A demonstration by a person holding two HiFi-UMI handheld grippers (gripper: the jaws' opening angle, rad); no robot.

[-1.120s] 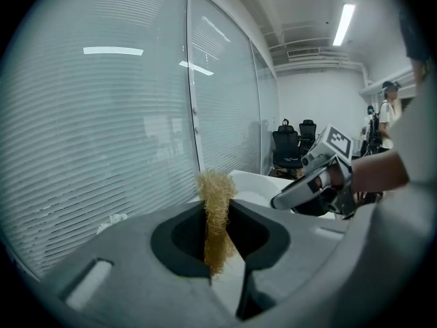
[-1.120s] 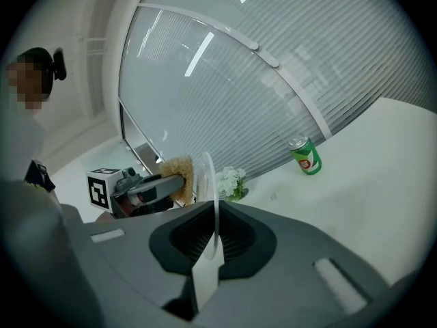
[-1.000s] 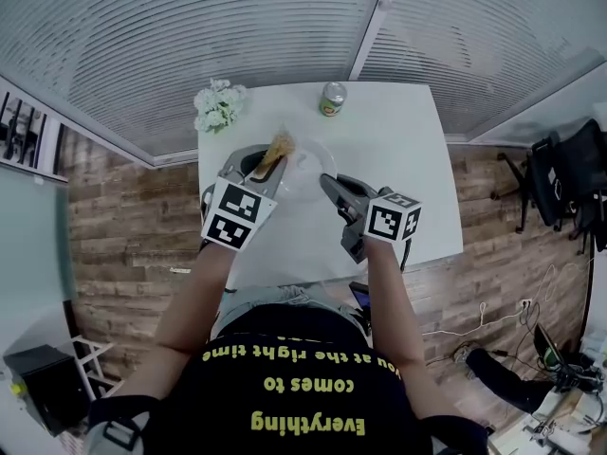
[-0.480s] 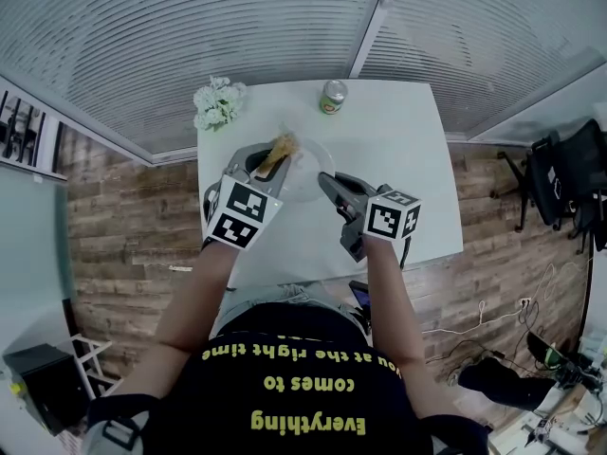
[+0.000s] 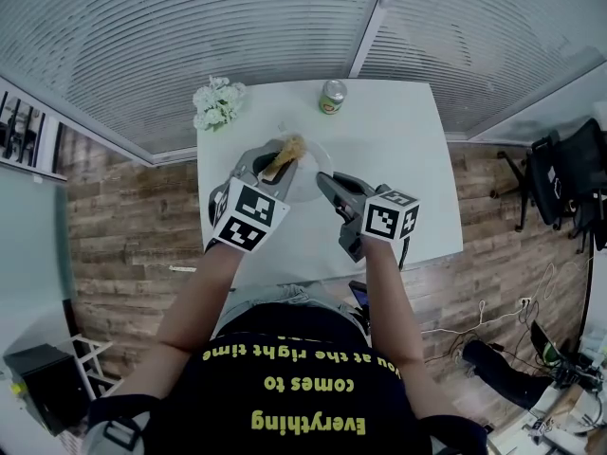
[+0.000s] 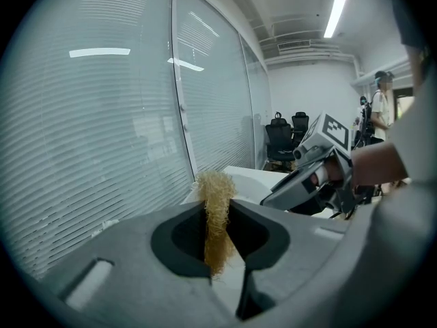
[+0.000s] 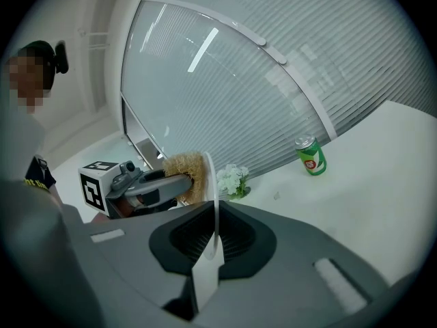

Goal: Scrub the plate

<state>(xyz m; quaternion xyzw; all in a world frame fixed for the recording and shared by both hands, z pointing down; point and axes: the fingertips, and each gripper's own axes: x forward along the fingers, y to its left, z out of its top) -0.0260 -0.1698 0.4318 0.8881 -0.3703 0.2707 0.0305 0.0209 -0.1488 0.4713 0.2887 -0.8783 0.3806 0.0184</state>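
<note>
Angling downward, left hand-held gripper clamps a fibrous scrubber against the plate. Right hand-held gripper pinches its rim; the pale plate is hard to make out from the head view.

Over the middle of the table, the plate stands on edge between the two claws. The left claw lies at the plate's 8 o'clock, clamping the scrubber against the plate's left face. The right claw lies at 4 o'clock, pinching the plate's rim. The can stands at 12 o'clock by the far edge, the flowers at 10 o'clock on the far left corner.
</note>
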